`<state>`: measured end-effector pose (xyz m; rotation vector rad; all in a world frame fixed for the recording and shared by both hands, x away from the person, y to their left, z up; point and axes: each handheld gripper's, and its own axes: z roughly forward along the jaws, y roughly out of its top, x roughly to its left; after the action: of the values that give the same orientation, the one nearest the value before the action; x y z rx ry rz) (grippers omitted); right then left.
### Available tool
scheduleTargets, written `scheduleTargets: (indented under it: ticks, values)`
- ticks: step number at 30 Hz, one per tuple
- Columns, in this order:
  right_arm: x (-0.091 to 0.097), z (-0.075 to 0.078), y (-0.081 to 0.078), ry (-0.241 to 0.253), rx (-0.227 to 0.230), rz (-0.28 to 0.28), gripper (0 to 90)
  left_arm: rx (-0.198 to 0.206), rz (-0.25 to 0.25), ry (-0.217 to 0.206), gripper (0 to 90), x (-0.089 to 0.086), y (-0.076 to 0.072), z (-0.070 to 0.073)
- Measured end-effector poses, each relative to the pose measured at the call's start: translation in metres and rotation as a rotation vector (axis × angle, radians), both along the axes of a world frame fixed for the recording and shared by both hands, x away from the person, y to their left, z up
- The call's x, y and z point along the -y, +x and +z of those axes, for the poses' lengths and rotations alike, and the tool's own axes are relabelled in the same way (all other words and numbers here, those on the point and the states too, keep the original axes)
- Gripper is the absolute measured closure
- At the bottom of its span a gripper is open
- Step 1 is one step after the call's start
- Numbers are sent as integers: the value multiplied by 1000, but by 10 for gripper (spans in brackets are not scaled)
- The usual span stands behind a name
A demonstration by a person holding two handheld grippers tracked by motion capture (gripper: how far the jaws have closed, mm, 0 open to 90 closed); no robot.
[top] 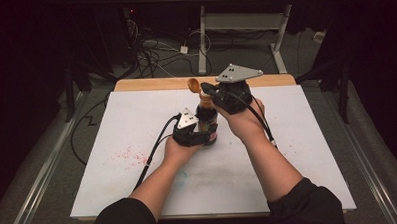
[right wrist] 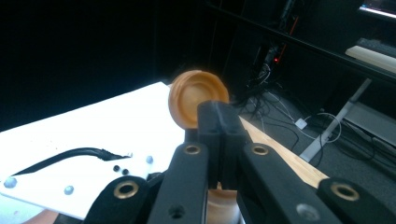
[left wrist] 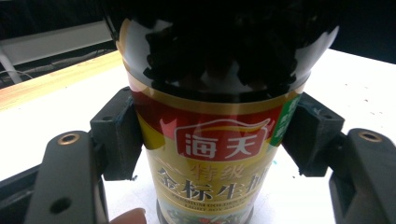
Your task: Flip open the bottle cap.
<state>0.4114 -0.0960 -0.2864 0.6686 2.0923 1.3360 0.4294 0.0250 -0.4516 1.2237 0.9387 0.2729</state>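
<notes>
I had the soy sauce bottle (top: 207, 122) standing upright near the middle of the white table (top: 307, 138). The left gripper (top: 207, 135) clamped the bottle's labelled body from both sides, pads (left wrist: 119, 140) pressed flat against the label, so that the bottle could not turn or tip while its top was worked. The right gripper (top: 209, 91) sat at the bottle's neck from above, its jaws drawn fully together; in the right gripper view they met just in front of the orange flip cap (right wrist: 195, 103), which stood hinged open and upright. I could not tell whether the jaws pinched the cap's edge or merely rested against it. I judged the cap to be in the course of opening
</notes>
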Motion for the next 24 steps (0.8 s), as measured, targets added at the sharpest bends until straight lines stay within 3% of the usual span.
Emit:
scheduleTargets:
  ticks: [15,24]
  values:
    - [17,4,-5,23,8,-25,900,-3,1,-3,286,0,0,0]
    - [36,-7,-5,41,-7,-50,900,-3,-2,1,285,-1,1,0]
